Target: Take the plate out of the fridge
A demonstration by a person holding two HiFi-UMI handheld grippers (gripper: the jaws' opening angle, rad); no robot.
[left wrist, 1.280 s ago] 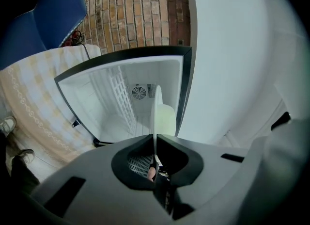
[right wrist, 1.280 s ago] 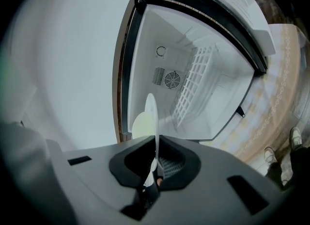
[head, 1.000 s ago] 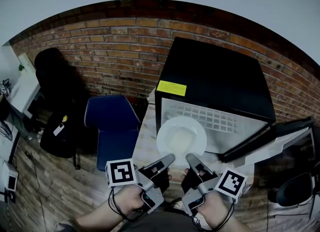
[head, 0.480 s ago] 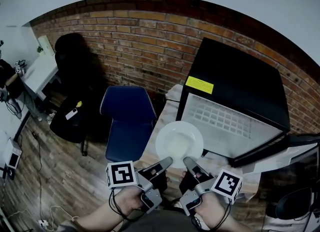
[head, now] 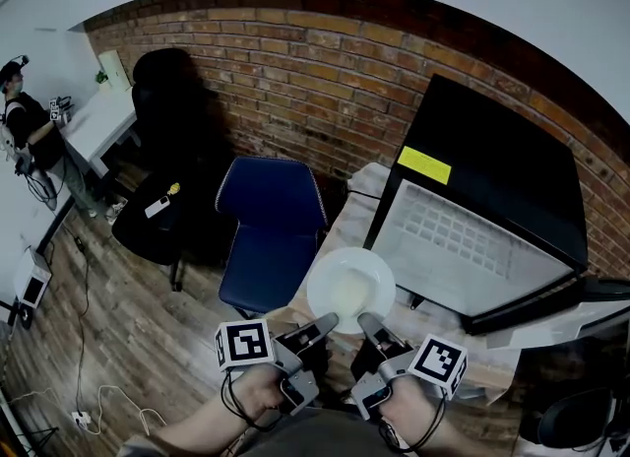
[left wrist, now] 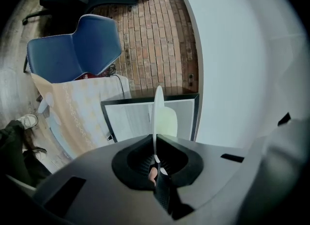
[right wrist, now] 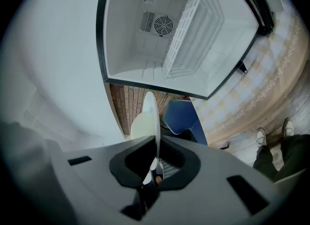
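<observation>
A white round plate is held in the air in front of the open black mini fridge, outside it. My left gripper is shut on the plate's near-left rim and my right gripper is shut on its near-right rim. In the left gripper view the plate shows edge-on between the jaws, with the fridge behind it. In the right gripper view the plate also stands edge-on, below the fridge's white inside with its wire shelf and fan grille.
The fridge stands on a table with a pale patterned cloth against a brick wall. Its door hangs open to the right. A blue chair stands left of the table, a black office chair beyond it. A person sits far left.
The plate and both grippers have drawn back from the fridge and shifted left relative to it. The view has swung left, showing more floor and the far-left desk.
</observation>
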